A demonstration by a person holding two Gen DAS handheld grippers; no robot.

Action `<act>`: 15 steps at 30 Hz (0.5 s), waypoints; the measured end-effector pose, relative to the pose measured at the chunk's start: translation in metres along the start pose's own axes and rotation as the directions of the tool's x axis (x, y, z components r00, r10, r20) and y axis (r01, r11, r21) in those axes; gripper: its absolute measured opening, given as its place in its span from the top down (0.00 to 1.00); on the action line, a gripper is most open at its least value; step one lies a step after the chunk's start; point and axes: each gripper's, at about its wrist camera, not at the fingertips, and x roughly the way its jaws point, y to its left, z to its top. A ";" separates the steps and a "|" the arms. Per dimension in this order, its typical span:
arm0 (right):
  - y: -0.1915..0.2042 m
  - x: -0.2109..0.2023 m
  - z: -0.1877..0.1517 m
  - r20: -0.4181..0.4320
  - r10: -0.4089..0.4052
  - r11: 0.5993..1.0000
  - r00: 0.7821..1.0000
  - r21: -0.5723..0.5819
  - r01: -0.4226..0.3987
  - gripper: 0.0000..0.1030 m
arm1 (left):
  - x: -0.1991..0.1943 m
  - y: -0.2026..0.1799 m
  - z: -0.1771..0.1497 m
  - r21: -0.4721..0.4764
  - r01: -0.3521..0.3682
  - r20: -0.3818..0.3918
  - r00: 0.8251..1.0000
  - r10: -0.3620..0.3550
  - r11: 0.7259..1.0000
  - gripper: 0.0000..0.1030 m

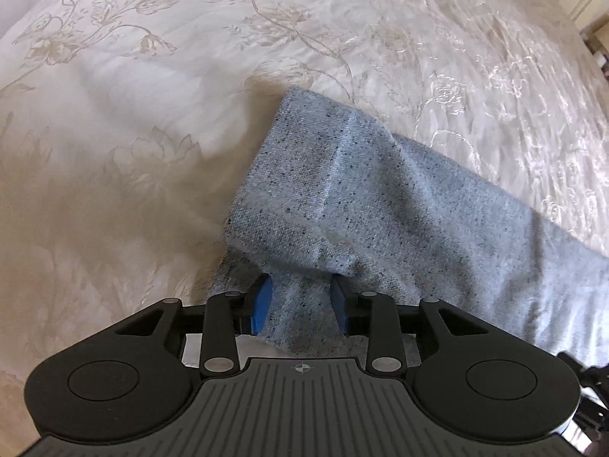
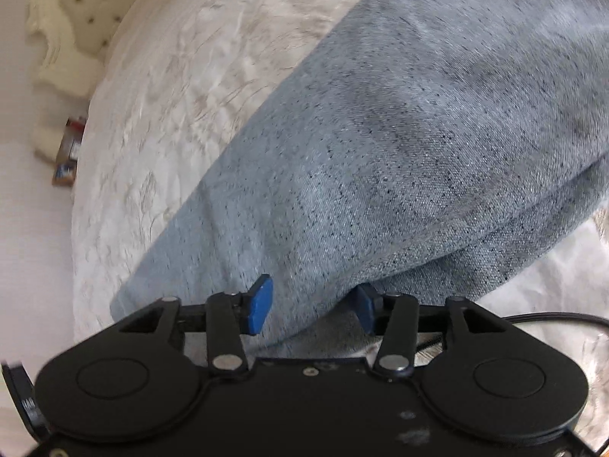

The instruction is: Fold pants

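Light blue speckled denim pants [image 1: 380,198] lie on a cream bedspread [image 1: 152,114], one end folded back over the layer beneath. My left gripper [image 1: 300,304] points steeply down at the near edge of that fold. It is open, its blue pads [image 1: 262,304] standing apart over the lower layer and gripping nothing. In the right wrist view the pants [image 2: 399,133] form a thick folded bundle. My right gripper [image 2: 312,304] has a rounded fold of the denim filling the gap between its pads [image 2: 260,304], which touch it on both sides.
The floral embroidered bedspread [image 2: 171,114] spreads out on all sides of the pants. A tufted cream headboard [image 2: 76,7] and a small stack of items [image 2: 66,152] beside the bed show at the left. A black cable [image 2: 552,318] runs at the right.
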 end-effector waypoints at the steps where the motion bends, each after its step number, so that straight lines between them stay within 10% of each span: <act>1: 0.000 0.001 0.001 -0.008 -0.014 1.000 1.000 -0.007 0.014 0.94 | 0.000 0.001 0.000 -0.001 0.002 0.000 1.000 -0.002 1.000 0.66; 15: 0.008 0.009 0.003 -0.038 -0.057 0.997 0.998 -0.062 0.055 0.94 | 0.000 -0.016 -0.013 -0.002 0.115 -0.037 0.993 -0.115 0.993 0.53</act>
